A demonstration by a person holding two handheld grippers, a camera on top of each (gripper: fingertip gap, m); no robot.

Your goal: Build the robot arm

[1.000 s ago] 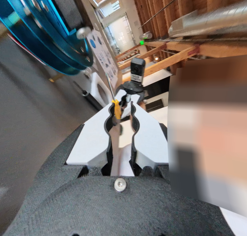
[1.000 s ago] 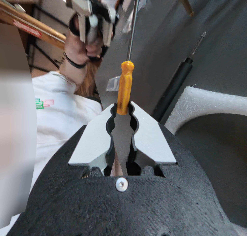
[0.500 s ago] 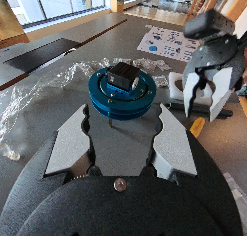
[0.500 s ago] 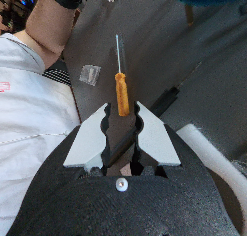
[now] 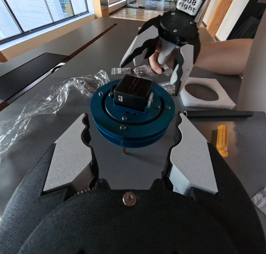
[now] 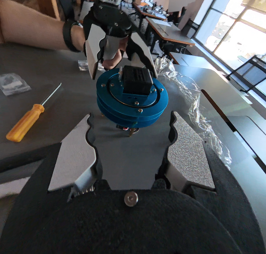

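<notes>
A blue round metal base [image 5: 132, 126] with a black box-shaped motor [image 5: 133, 93] on top stands on short legs on the grey table. It also shows in the right wrist view [image 6: 132, 103]. My left gripper [image 5: 132, 116] is open and empty, its fingers on either side of the base's near rim. My right gripper [image 6: 131, 114] is open and empty, facing the base from the opposite side. Each gripper shows in the other's view, the right one [image 5: 149, 72] and the left one [image 6: 123, 72]. An orange-handled screwdriver [image 6: 25, 122] lies on the table beside the base.
A white foam block with a round hole [image 5: 204, 94], a black-handled tool [image 5: 218, 114], small bags of screws [image 5: 145, 71] and crumpled clear plastic wrap [image 5: 57, 94] lie around the base. Another small bag [image 6: 13, 83] lies beyond the screwdriver. A person's forearms hold both grippers. From the right gripper's tips to the orange-handled screwdriver [image 6: 25, 122] is close to 11 centimetres. It is also in sight in the left wrist view [image 5: 220, 133].
The right gripper let go of the orange screwdriver, which now lies on the table. Both grippers opened wide and swung round to face the blue base from opposite sides.
</notes>
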